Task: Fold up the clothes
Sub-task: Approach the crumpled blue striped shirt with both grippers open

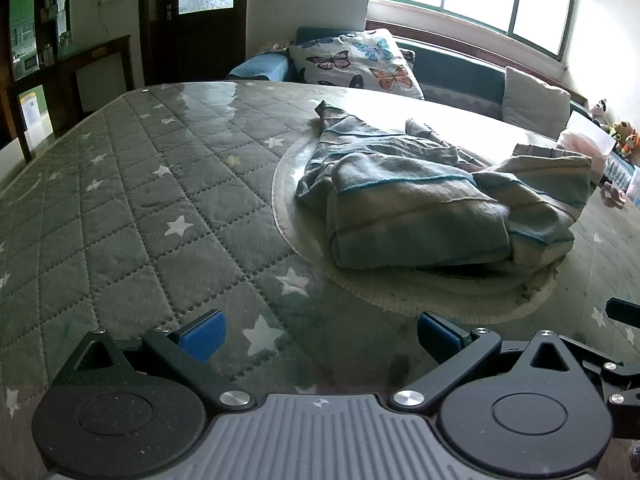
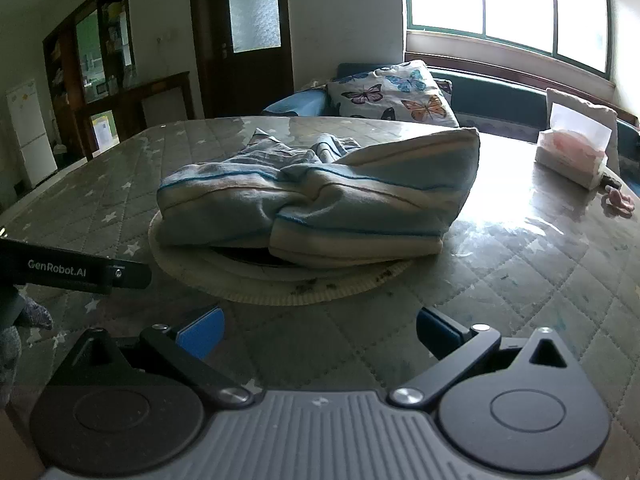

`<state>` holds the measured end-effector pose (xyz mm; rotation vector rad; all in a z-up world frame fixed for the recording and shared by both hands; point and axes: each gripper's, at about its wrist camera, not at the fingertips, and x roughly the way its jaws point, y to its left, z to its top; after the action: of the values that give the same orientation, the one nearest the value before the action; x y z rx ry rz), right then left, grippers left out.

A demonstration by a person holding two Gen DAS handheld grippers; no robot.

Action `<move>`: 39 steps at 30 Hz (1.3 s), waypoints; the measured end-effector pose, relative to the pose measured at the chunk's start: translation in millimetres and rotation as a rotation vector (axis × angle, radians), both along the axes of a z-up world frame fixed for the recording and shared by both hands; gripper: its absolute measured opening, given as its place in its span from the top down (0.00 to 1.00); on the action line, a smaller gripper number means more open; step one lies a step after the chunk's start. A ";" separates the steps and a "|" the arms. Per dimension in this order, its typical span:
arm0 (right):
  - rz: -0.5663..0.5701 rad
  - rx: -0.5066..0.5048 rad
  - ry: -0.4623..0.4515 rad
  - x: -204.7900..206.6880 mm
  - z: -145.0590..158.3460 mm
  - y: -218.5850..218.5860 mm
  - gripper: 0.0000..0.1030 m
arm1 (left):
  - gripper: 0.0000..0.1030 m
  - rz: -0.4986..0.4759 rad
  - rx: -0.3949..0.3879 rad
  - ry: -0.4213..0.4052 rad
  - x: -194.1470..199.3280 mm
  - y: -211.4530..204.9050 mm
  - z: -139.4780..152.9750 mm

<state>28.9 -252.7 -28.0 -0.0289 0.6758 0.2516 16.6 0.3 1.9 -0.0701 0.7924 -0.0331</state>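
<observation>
A crumpled pale blue and cream striped garment [image 1: 432, 200] lies in a heap on a round white turntable [image 1: 312, 264] in the middle of the table. It also shows in the right wrist view [image 2: 320, 200], on the turntable [image 2: 280, 292]. My left gripper [image 1: 320, 336] is open and empty, low over the table, short of the heap and to its left. My right gripper [image 2: 318, 334] is open and empty, in front of the heap. Both show blue pads [image 1: 204, 334] [image 2: 200, 334].
The table has a grey quilted star-patterned cover [image 1: 140, 200] under clear plastic. A tissue pack [image 2: 572, 152] sits at the far right. A butterfly cushion [image 1: 356, 60] and bench lie behind. The left gripper's body [image 2: 72, 270] shows at the left of the right wrist view.
</observation>
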 end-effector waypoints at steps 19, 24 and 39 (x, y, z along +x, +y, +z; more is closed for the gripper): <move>0.019 -0.024 0.000 17.5 2.9 4.5 0.00 | 0.00 -0.008 0.008 -0.003 15.5 -0.5 6.7; 0.016 -0.023 0.001 21.8 3.5 4.0 0.00 | 0.00 -0.005 0.010 0.003 20.6 -1.1 5.3; 0.000 -0.040 -0.015 41.7 10.9 -5.2 0.00 | 0.00 0.002 0.026 -0.019 38.7 3.0 18.2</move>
<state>70.7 -257.9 -17.1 -0.0689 0.6664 0.2375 55.2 3.3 20.1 -0.0455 0.7733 -0.0210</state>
